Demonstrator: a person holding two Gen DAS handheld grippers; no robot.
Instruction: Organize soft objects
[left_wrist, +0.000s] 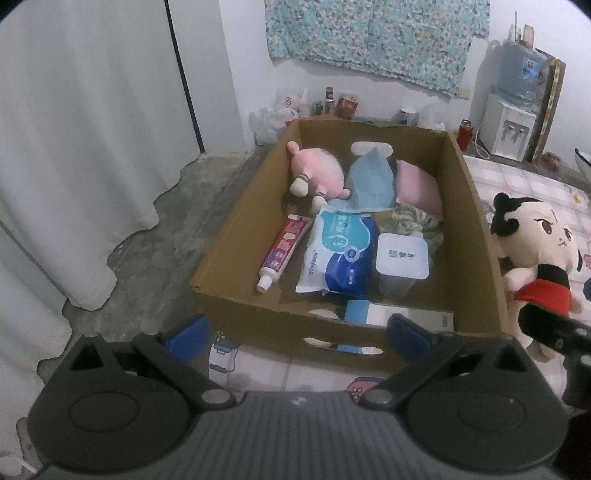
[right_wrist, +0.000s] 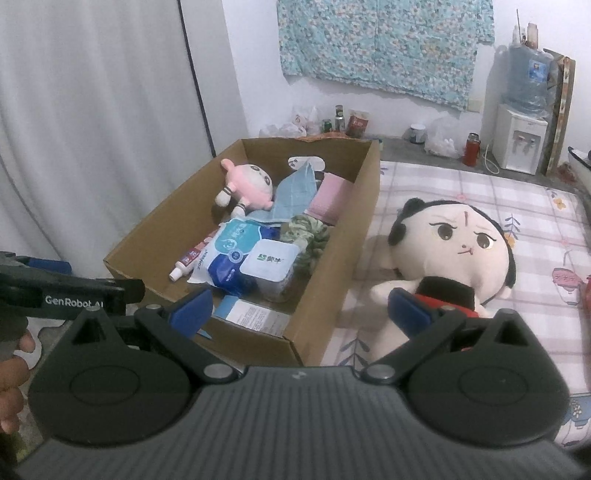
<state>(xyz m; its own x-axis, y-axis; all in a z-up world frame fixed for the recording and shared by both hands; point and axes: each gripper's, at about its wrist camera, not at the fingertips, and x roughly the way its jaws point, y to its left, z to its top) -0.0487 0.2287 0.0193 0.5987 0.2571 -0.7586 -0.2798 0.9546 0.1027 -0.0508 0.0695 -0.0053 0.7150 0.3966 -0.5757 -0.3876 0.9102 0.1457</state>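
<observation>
Right of the cardboard box (right_wrist: 332, 273) | big doll (right_wrist: 454, 251) flat on bed (right_wrist: 535, 221), clear of box wall | left gripper (left_wrist: 295, 332) and right gripper (right_wrist: 299, 310) both spread wide, holding nothing

Brown box (left_wrist: 229, 229); pink plush (left_wrist: 317, 168); plaid sheet (right_wrist: 461, 192).

White wall (right_wrist: 251, 66), floral cloth (right_wrist: 380, 44) hung on it, white curtain (left_wrist: 81, 147) at left, worn grey floor (left_wrist: 155, 236), water dispenser (right_wrist: 519, 136) in right corner, checked bed sheet (right_wrist: 461, 184).
</observation>
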